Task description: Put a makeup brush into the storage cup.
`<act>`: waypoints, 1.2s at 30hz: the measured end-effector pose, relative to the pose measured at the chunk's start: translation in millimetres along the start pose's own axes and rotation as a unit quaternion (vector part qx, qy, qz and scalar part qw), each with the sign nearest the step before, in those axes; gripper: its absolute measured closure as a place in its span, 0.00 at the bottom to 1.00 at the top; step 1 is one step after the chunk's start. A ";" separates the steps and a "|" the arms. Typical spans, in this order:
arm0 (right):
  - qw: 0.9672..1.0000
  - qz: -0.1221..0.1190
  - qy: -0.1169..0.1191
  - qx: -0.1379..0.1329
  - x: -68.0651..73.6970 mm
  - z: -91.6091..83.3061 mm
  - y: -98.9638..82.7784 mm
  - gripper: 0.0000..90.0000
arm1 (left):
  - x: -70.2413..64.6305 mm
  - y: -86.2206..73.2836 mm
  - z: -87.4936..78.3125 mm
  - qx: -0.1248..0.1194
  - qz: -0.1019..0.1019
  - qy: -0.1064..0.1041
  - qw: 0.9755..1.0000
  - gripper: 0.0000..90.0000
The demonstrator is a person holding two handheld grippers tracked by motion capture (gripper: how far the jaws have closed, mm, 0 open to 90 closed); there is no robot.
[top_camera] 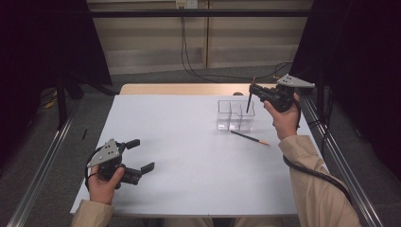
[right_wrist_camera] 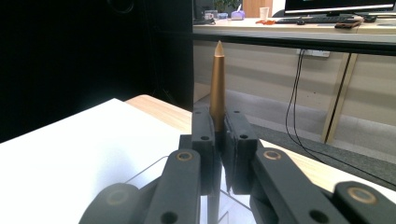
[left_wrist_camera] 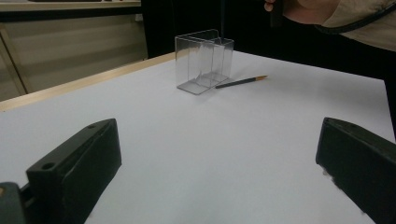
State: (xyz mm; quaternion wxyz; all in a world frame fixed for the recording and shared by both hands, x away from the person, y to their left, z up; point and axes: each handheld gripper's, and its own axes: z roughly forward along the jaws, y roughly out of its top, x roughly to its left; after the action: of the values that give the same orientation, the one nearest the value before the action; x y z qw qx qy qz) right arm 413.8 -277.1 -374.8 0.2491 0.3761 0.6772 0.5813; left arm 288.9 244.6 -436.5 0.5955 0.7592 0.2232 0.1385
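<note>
Your right gripper (top_camera: 254,90) was clamped on a brush (right_wrist_camera: 217,84), held upright over the clear divided container (top_camera: 235,115) at the far right of the white table (top_camera: 189,156). A second brush (top_camera: 249,137) lay just beside the container. Your left gripper (top_camera: 140,155) rested near the front edge, jaws apart, holding nothing.

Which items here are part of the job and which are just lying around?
In the job:
right gripper, shut on a pencil
clear divided box beneath it
second pencil on the table beside the box

Idle:
left gripper, open, empty
cables on the floor
</note>
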 end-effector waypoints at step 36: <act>1.000 0.004 -0.001 0.014 2.4 7.3 -20.1 0.93 | -1.1 0.4 1.3 0.001 0.003 -0.004 1.000 0.00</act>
State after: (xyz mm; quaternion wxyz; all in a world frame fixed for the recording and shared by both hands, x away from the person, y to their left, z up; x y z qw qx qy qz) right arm 413.7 -271.6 -395.6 0.2421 0.3827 0.6836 0.5724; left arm 288.7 242.9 -436.3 0.5950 0.7611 0.2186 0.1375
